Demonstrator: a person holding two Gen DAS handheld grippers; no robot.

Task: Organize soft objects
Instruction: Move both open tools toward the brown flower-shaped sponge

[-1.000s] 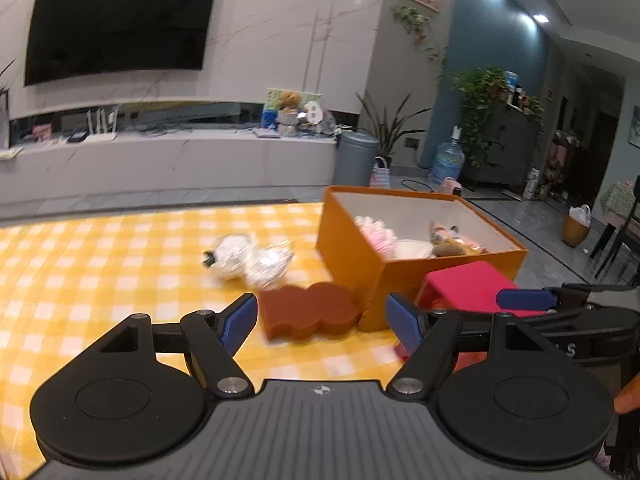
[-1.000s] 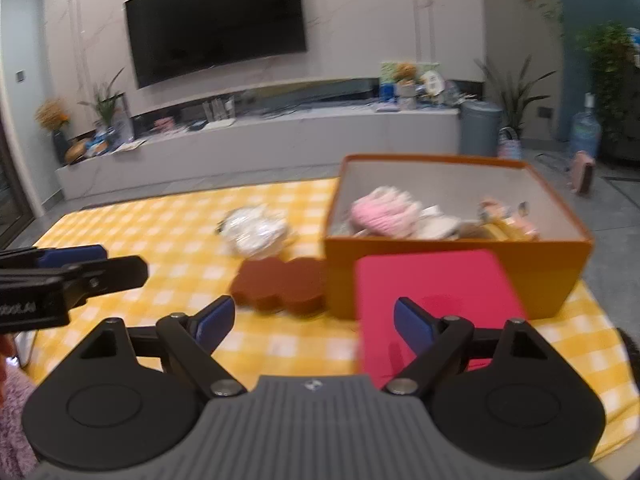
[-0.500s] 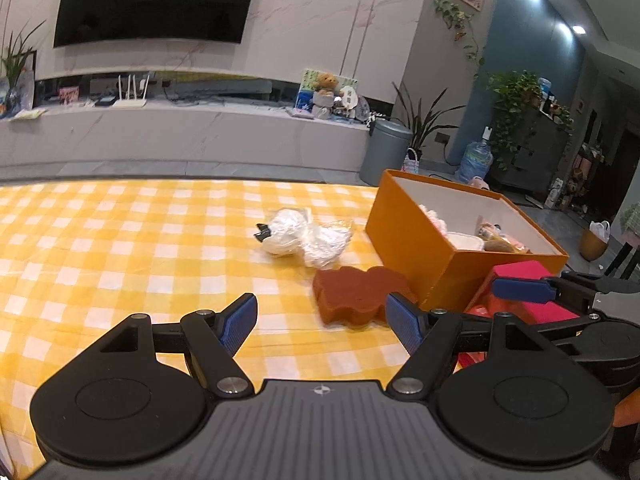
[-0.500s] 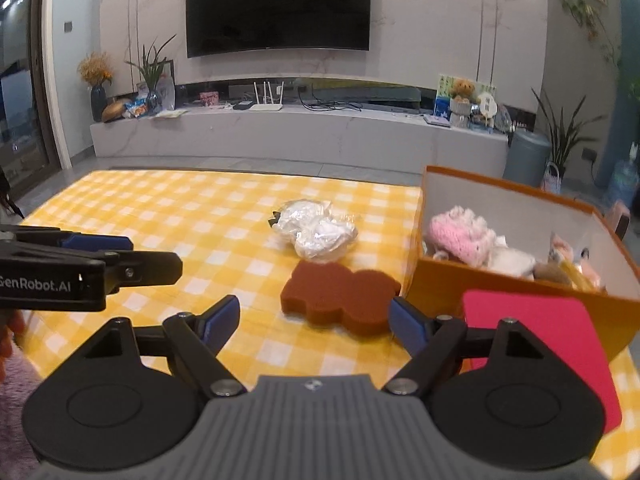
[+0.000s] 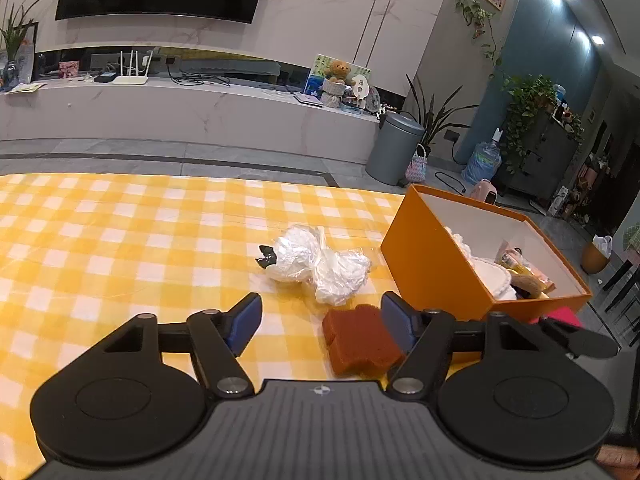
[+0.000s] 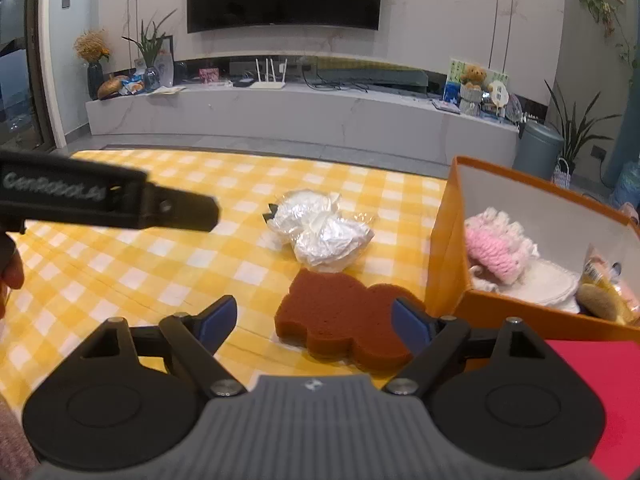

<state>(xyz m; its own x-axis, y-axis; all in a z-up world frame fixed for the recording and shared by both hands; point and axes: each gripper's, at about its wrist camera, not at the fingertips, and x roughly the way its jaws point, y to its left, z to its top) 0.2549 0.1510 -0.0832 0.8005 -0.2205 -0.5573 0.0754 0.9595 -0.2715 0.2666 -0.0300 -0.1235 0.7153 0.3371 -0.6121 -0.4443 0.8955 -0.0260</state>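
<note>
A brown bear-shaped sponge (image 6: pixel 340 320) lies flat on the yellow checked tablecloth (image 6: pixel 160 248), just left of an orange box (image 6: pixel 444 248). It also shows in the left wrist view (image 5: pixel 356 336). Behind it lies a white soft thing wrapped in clear plastic (image 6: pixel 320 232), also seen in the left wrist view (image 5: pixel 316 264). The orange box (image 5: pixel 424 264) holds a pink knitted item (image 6: pixel 496 248) and other soft things. My right gripper (image 6: pixel 314 320) is open and empty, low before the sponge. My left gripper (image 5: pixel 320 324) is open and empty, left of the sponge.
A red flat lid (image 6: pixel 600 392) lies in front of the box at the right. The left gripper's body (image 6: pixel 100 200) crosses the left of the right wrist view. Beyond the table are a TV bench (image 5: pixel 180 112) and a grey bin (image 5: pixel 394 148).
Both grippers have swung left and pulled back a little. The sponge now sits between the right gripper's fingers instead of the red lid. Nothing on the table moved.
</note>
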